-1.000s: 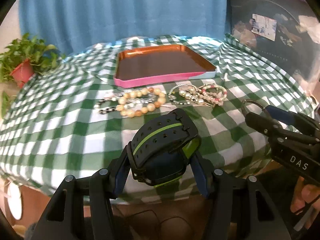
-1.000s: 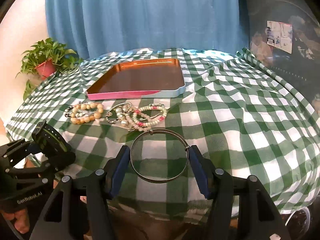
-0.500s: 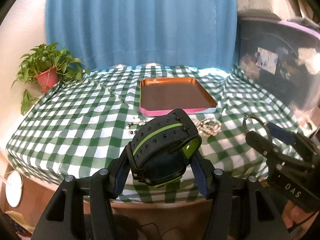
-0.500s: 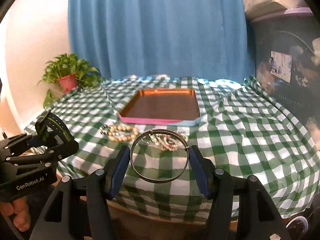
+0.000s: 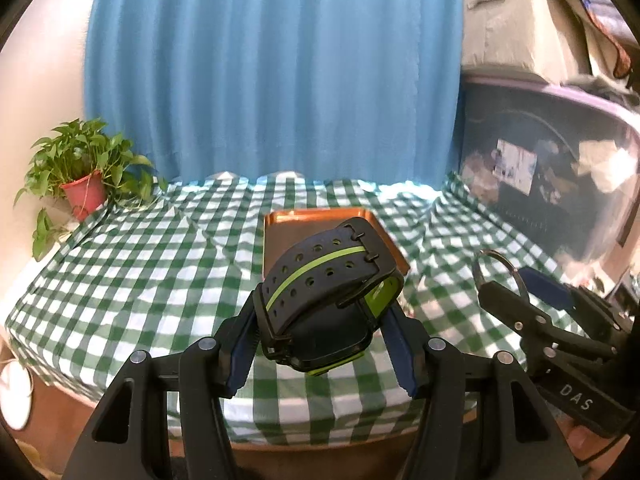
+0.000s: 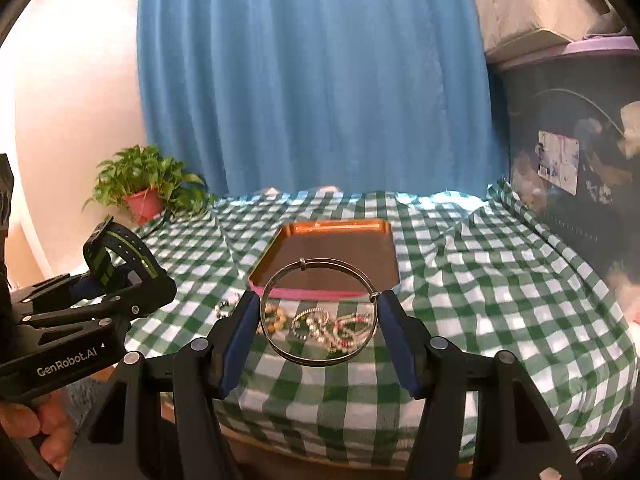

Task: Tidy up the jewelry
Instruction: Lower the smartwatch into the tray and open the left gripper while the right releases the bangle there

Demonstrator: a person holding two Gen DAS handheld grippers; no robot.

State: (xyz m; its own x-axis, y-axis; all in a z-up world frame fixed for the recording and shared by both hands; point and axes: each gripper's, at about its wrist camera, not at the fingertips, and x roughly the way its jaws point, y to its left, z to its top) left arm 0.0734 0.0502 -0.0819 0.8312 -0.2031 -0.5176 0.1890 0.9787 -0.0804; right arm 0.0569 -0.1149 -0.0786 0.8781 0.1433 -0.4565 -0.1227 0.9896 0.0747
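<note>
My left gripper (image 5: pixel 324 316) is shut on a black watch with a lime green stripe (image 5: pixel 326 280), held in the air in front of the table. My right gripper (image 6: pixel 318 316) is shut on a thin silver bangle (image 6: pixel 319 354), which stands upright between the blue pads. An orange tray with a pink front rim (image 6: pixel 316 293) lies on the green checked cloth beyond both. Several beaded bracelets (image 6: pixel 320 326) lie in a heap just in front of the tray, seen through the bangle. In the left wrist view the watch hides them.
A potted plant in a red pot (image 6: pixel 144 204) stands at the table's far left corner. A blue curtain (image 6: pixel 312 80) hangs behind. A dark plastic bin with a purple rim (image 5: pixel 552 168) stands to the right. A hand (image 6: pixel 36 420) grips the left tool.
Both grippers have risen and drawn back from the table, each keeping its hold. The tray and bracelets now look smaller and farther; more curtain shows.
</note>
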